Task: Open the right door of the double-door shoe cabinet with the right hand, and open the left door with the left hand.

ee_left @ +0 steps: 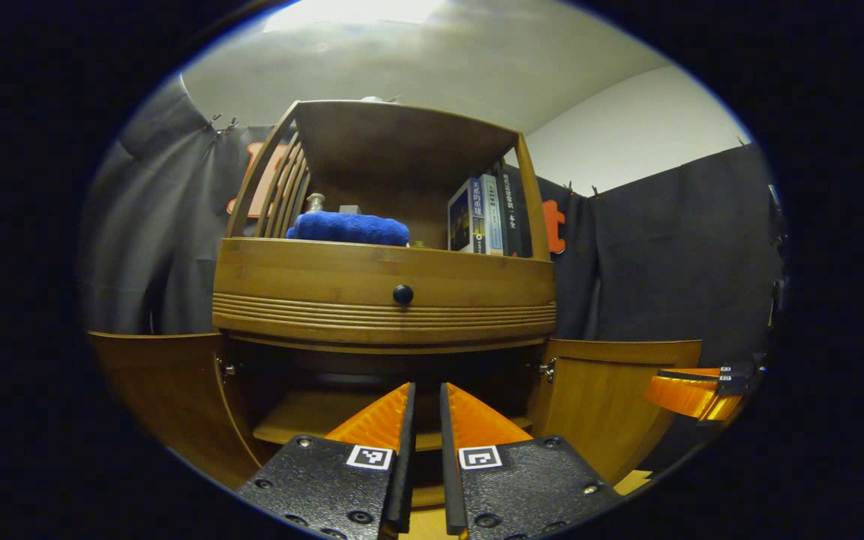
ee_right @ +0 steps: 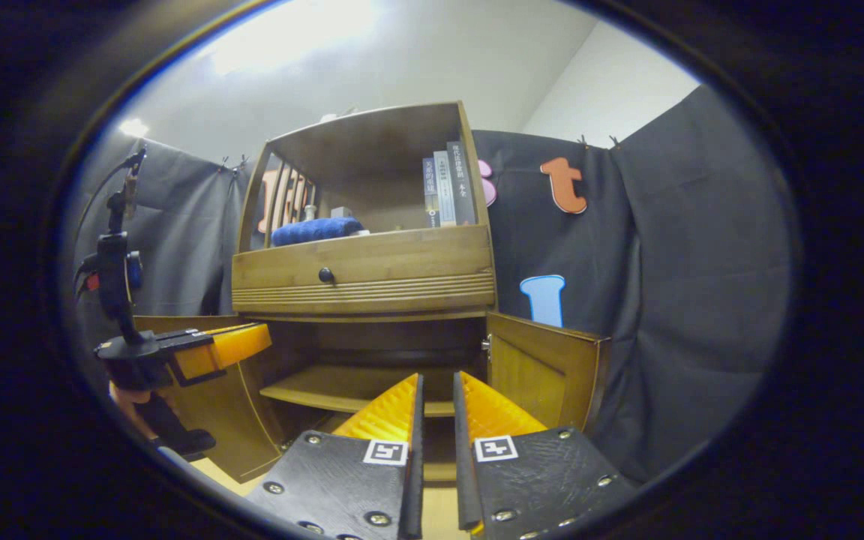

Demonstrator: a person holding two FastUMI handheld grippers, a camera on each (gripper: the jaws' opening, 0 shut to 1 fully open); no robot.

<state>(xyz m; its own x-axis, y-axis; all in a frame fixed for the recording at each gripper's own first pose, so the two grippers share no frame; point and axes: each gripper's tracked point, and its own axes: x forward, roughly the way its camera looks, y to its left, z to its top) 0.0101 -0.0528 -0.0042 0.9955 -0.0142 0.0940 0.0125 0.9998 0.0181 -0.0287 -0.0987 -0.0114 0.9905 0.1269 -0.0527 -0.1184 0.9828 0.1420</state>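
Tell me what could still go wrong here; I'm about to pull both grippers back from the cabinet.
Both doors stand open. The left door hangs right by the left gripper, and the right door by the right gripper, so a careless pull-back might knock either door partly closed. Whether they touch the doors, I cannot tell. The books and blue towel sit on the open shelf; a jolt to the cabinet could tip the books.

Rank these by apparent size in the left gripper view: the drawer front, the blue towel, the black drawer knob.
1. drawer front, by far the widest.
2. blue towel, folded on the shelf above it.
3. black drawer knob, a small dot on the drawer.
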